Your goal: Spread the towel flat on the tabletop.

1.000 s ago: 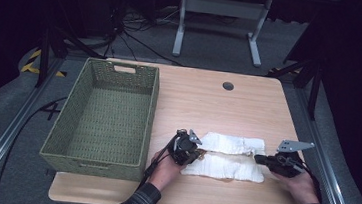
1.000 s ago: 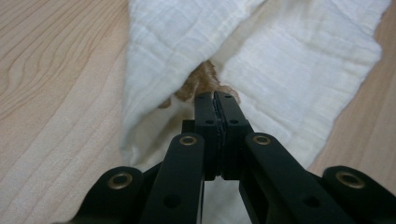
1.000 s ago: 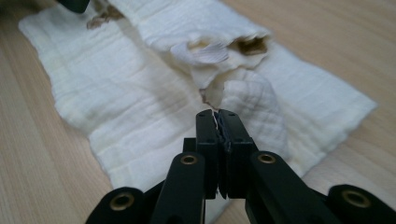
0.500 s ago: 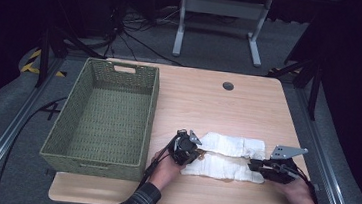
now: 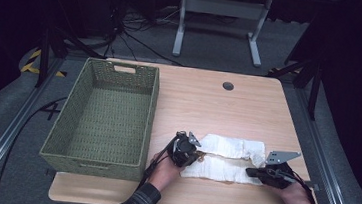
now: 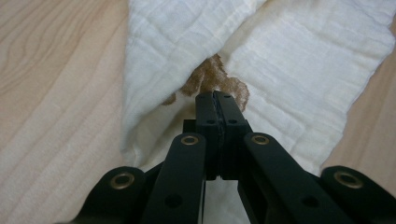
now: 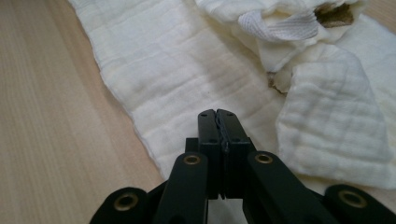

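Found the fingers of the left gripper [image 6: 215, 95] pressed shut, tips over a brown stain [image 6: 217, 81] on the white cloth [image 6: 299, 60]; could not make out any layer pinched between them. Found the fingers of the right gripper [image 7: 217, 112] just closed too, at the cloth's other end, again with no fold visible between them. Judged the risks thus: might slip off the thin fabric with only one layer, or none, caught; might drag the strip askew or undo its fold when pulled unevenly; might smear the stain onto clean weave. Noted a long, soft, quilted-looking strip, folded lengthwise, bunched near a woven tape loop [image 7: 280, 29]. Lay flat on the worktop [image 5: 209, 104] near its front edge, just right of the green basket [image 5: 152, 104].
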Action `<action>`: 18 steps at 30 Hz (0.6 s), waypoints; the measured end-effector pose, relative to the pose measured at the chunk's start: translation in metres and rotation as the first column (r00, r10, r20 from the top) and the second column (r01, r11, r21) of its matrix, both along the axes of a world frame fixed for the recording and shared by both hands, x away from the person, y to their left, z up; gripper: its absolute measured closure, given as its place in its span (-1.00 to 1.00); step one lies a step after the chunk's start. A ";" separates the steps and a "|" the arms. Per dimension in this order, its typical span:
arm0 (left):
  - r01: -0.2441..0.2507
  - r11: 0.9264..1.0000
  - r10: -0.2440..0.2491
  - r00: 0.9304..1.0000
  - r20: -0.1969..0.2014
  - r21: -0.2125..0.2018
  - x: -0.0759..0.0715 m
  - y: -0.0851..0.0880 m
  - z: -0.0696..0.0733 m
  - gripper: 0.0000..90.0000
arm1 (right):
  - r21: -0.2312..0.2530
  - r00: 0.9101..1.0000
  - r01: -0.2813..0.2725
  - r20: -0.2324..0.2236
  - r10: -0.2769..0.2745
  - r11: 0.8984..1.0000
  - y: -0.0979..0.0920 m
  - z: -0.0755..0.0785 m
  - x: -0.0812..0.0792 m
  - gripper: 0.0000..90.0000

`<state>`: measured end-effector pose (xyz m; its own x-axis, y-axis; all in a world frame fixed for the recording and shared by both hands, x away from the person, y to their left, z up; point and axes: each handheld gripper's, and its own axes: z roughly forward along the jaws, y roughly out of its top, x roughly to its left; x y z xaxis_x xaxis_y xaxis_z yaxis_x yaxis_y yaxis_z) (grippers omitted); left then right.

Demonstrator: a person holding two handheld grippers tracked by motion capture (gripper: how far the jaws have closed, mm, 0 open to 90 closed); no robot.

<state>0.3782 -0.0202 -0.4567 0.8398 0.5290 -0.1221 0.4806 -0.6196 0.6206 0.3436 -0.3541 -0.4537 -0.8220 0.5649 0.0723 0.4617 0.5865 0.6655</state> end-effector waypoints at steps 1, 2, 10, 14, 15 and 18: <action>0.005 1.000 -0.005 1.000 -0.006 0.010 -0.003 0.001 0.001 0.99 | 0.003 1.000 -0.006 -0.003 0.006 1.000 -0.001 0.000 -0.003 0.99; 0.005 1.000 -0.005 1.000 -0.006 0.010 -0.003 0.001 0.001 0.99 | 0.003 1.000 -0.006 -0.003 0.006 1.000 -0.001 0.000 -0.003 0.99; 0.039 0.999 -0.039 0.999 -0.024 0.004 -0.036 0.010 0.000 0.99 | 0.024 0.998 -0.059 -0.027 0.060 0.998 -0.003 -0.001 -0.025 0.99; 0.062 0.998 -0.062 0.997 -0.034 -0.002 -0.044 0.008 0.001 0.90 | 0.022 0.997 -0.075 -0.031 0.076 0.997 -0.002 -0.001 -0.032 0.98; 0.064 0.998 -0.064 0.998 -0.028 -0.013 -0.045 0.006 0.002 0.87 | 0.020 0.996 -0.078 -0.028 0.079 0.997 -0.002 -0.001 -0.032 0.98; 0.088 0.995 -0.088 0.996 0.002 -0.037 -0.043 -0.005 0.010 0.77 | 0.025 0.996 -0.082 -0.031 0.083 0.996 -0.002 -0.001 -0.030 0.97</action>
